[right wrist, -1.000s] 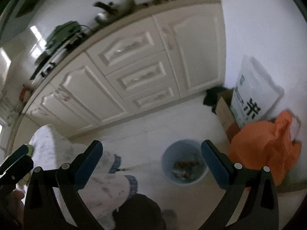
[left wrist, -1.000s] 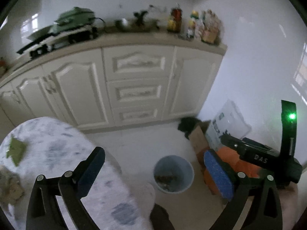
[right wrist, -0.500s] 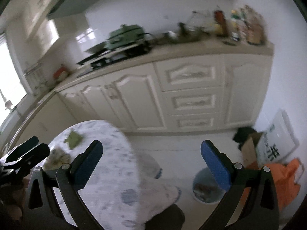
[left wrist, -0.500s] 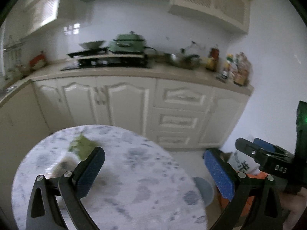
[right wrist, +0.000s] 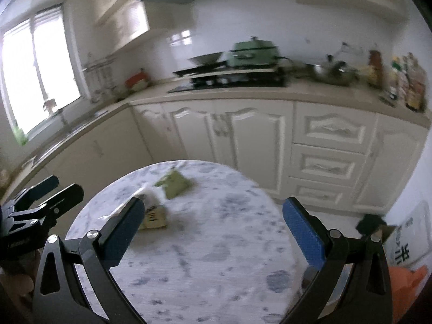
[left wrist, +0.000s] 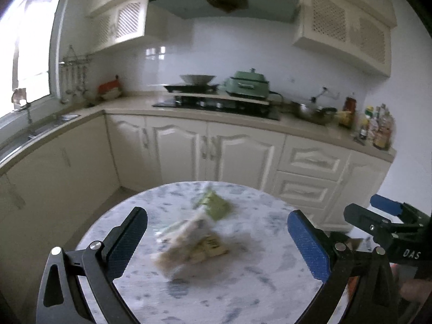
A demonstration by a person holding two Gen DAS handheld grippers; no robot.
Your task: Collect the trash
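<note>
Left gripper [left wrist: 217, 239]: jaws spread wide, nothing between the blue pads [left wrist: 309, 245]. It hangs above the round marble-patterned table [left wrist: 243, 283], pointed at the trash. Right gripper [right wrist: 213, 230]: jaws likewise wide apart, nothing held, positioned over the same table.

Trash on the table: a pale crumpled wrapper [left wrist: 189, 240], blurred, lies near the table's middle in the left wrist view; a green wrapper [left wrist: 214, 206] lies just beyond it, touching or overlapping, which cannot be told. In the right wrist view the green wrapper [right wrist: 174, 185] sits toward the far left part of the table, and the pale wrapper [right wrist: 154, 214] is partly hidden behind the right gripper's left finger.

Background: cream cabinets [left wrist: 216, 151] and a countertop with a green pot [left wrist: 248, 83].
</note>
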